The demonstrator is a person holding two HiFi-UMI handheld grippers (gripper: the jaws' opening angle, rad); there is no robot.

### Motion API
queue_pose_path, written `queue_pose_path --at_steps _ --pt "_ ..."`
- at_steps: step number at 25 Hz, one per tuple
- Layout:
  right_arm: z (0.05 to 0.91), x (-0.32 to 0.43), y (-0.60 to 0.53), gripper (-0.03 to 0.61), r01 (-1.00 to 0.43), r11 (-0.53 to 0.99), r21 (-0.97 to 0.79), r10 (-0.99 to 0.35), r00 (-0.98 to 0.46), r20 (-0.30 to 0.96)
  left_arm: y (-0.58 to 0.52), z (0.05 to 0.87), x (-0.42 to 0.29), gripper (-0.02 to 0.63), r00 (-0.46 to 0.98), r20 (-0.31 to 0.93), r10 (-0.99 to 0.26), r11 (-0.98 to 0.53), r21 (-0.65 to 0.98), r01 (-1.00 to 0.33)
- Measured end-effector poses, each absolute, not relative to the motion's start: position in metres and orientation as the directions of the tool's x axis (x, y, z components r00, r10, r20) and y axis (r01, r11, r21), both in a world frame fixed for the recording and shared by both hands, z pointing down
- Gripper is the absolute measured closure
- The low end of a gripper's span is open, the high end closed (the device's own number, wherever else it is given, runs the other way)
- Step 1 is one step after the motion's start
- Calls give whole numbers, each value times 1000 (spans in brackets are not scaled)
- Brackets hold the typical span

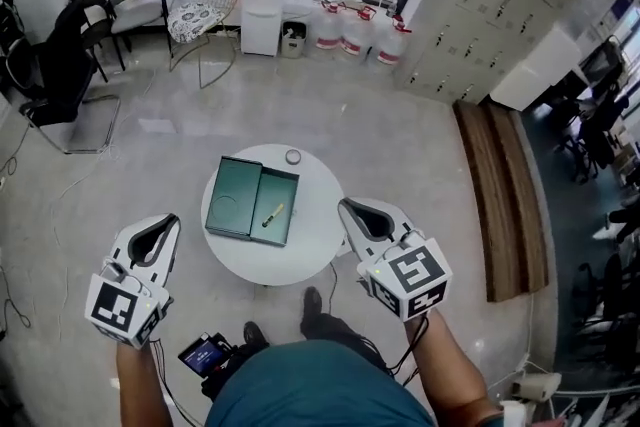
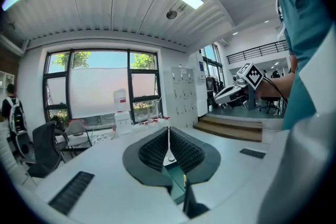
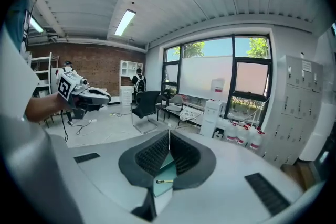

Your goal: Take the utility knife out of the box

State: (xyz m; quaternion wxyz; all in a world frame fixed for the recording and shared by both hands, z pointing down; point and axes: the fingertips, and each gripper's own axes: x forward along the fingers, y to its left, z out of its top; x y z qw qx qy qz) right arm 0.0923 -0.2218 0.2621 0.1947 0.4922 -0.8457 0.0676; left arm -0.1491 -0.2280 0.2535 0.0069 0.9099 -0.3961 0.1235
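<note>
Left gripper point(image 1: 170, 221): jaws pressed together, nothing between them; its own view shows the pads meeting at the tip point(image 2: 168, 134). Right gripper point(image 1: 346, 206): same, jaws pressed together and empty point(image 3: 169, 136).

Utility knife point(image 1: 272, 215) is in the green box point(image 1: 250, 177); the box lies open on the round white table point(image 1: 240, 263), two halves side by side. In the head view the knife sits in the right half, lying diagonally, yellowish against the green. I'm touching neither the knife nor the box.

In the head view my left gripper is off the table's left side, over the floor point(image 1: 420, 145), apart from the rim; my right gripper is just beside the table's right rim, tips pointing up and in toward the box. Both grippers are on the near side of the table.

A small round item point(image 1: 293, 156) sits at the table's far edge, just beyond the box; can't tell what it is.

Through the gap below my left jaws I see the box point(image 2: 176, 176) and the knife point(image 2: 185, 181); same under my right jaws, box point(image 3: 167, 168) and knife point(image 3: 164, 181).
</note>
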Motion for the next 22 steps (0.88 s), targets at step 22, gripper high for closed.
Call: queue_pose_path --at_steps 22 --pt "424 62 -337 540 -621 783 11 -517 -641 567 -249 368 -161 586 450 348 -822 -479 2 -878"
